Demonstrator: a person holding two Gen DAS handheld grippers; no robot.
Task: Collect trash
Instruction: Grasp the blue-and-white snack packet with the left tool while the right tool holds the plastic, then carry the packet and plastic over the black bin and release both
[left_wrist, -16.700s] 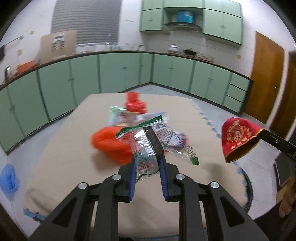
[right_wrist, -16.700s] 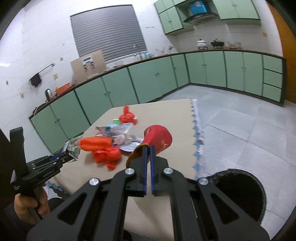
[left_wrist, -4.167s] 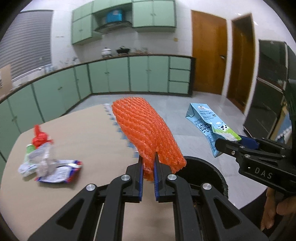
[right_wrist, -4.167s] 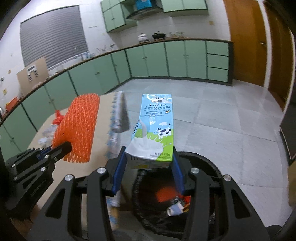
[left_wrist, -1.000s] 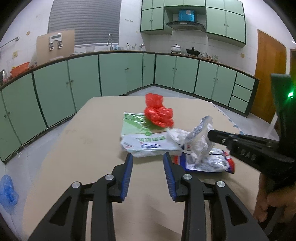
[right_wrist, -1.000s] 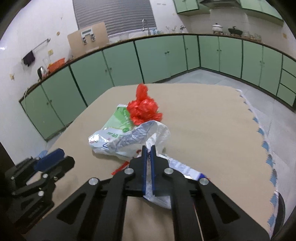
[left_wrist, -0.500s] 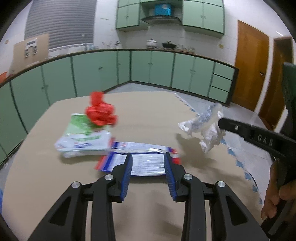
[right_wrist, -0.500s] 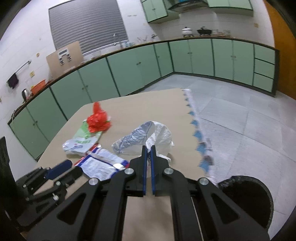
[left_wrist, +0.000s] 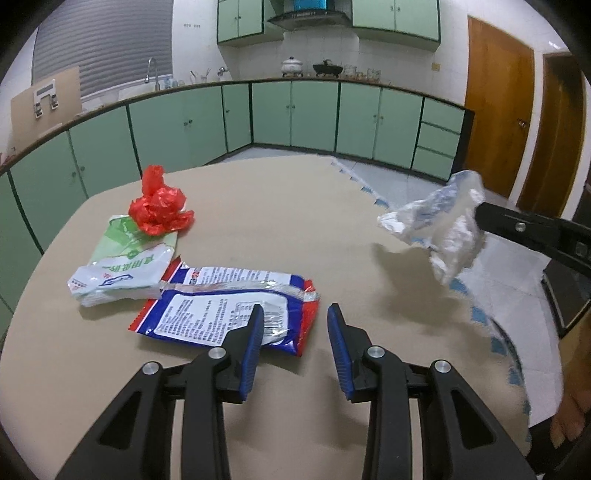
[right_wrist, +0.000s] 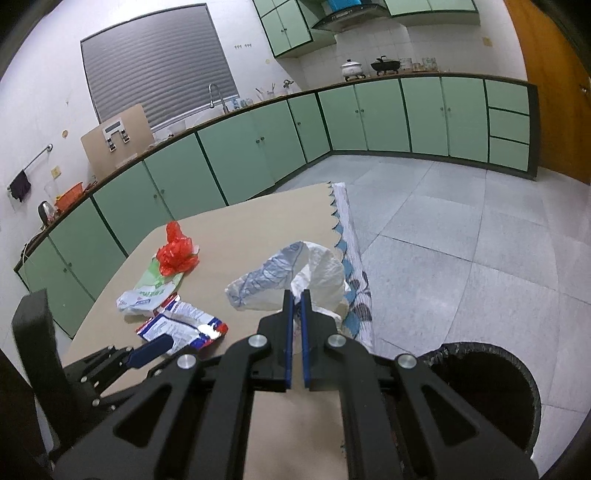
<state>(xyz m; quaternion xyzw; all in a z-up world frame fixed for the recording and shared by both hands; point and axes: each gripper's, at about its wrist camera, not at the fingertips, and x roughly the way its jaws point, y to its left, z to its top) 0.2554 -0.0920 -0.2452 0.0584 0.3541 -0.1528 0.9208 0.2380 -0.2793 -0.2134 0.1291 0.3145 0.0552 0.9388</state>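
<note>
My right gripper (right_wrist: 295, 295) is shut on a crumpled white and blue plastic bag (right_wrist: 295, 275), held in the air over the table's right edge; the bag (left_wrist: 439, 225) also shows in the left wrist view. My left gripper (left_wrist: 295, 314) is open just above the near right corner of a red, white and blue wrapper (left_wrist: 225, 306) lying flat. Its left finger overlaps that wrapper. Behind lie a green and white packet (left_wrist: 122, 266) and a crumpled red plastic bag (left_wrist: 160, 210).
The beige table (left_wrist: 280, 206) has a blue-patterned cloth edge (right_wrist: 349, 251) on the right. A black-lined bin (right_wrist: 480, 391) stands on the tiled floor beside the table. Green cabinets ring the room. A person's hand (left_wrist: 569, 421) shows at right.
Both grippers swung right. The right one lifted the white bag off the pile and carried it toward the table's right edge. The left one came nearer to the red, white and blue wrapper.
</note>
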